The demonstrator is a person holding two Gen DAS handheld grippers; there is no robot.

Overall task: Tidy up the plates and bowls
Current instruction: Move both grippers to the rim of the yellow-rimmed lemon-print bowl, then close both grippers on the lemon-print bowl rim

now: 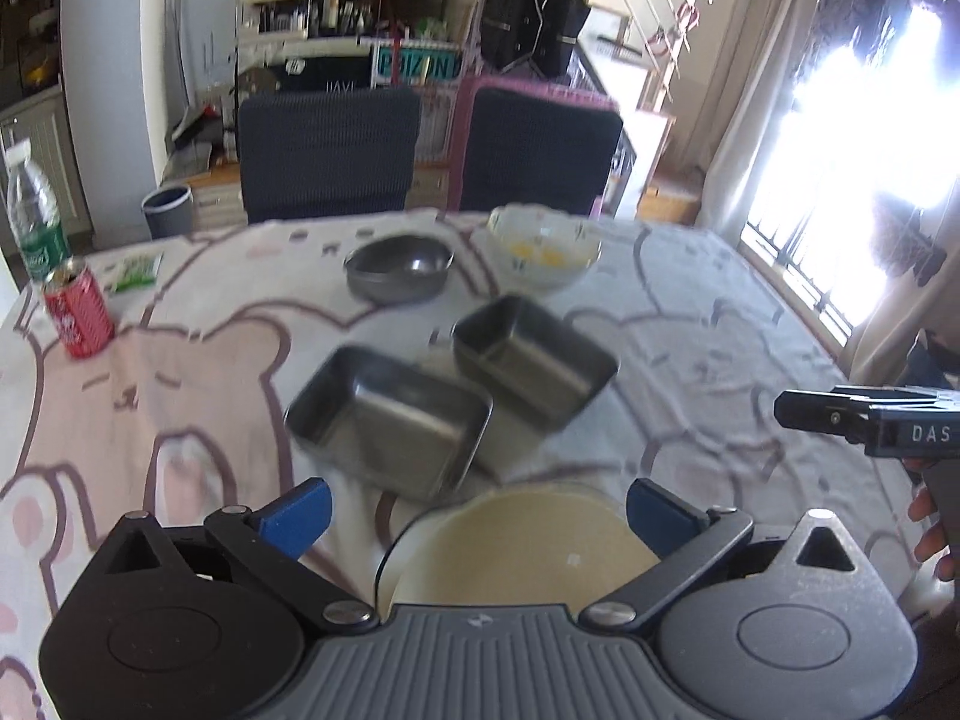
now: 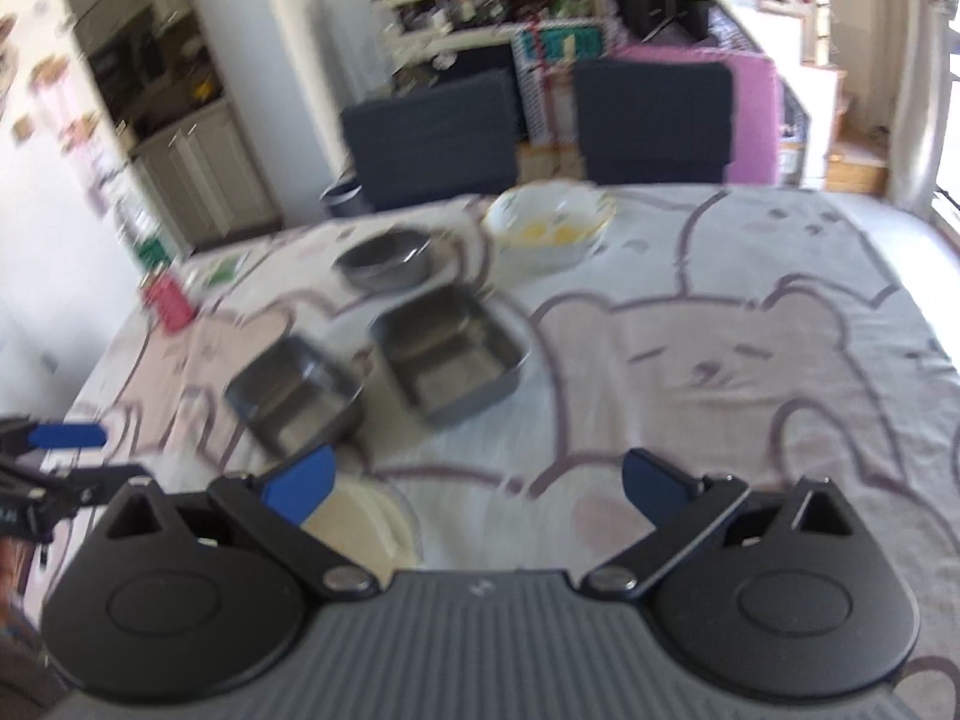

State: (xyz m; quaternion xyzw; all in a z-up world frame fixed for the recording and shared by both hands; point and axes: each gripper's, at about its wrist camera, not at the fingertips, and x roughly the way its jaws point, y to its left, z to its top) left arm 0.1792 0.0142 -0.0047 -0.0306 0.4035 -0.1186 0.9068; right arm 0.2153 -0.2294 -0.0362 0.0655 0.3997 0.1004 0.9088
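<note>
Nearest, your left gripper (image 1: 477,507) sits at the bottom of its view with the blue fingers spread wide and released, grasping nothing; a cream plate (image 1: 516,546) lies on the bear-print tablecloth (image 1: 720,324) just below and between them. Your right gripper (image 2: 477,480) is likewise spread and empty in its own blurred view; the same plate shows at lower left there, partly behind the left finger. Just past the plate, near mid-frame in the left view, two rectangular steel trays rest side by side: the nearer tray (image 1: 390,420) toward the left, the farther tray (image 1: 534,357) to its right, their corners close together; whether they touch, you cannot tell. Beyond them stands a round steel bowl (image 1: 397,267), and to its right a white floral bowl (image 1: 543,252) with yellow inside. At the left edge of the frame stand a red can (image 1: 78,315) and a water bottle (image 1: 33,213). Two dark chairs (image 1: 327,153) stand behind the table.
</note>
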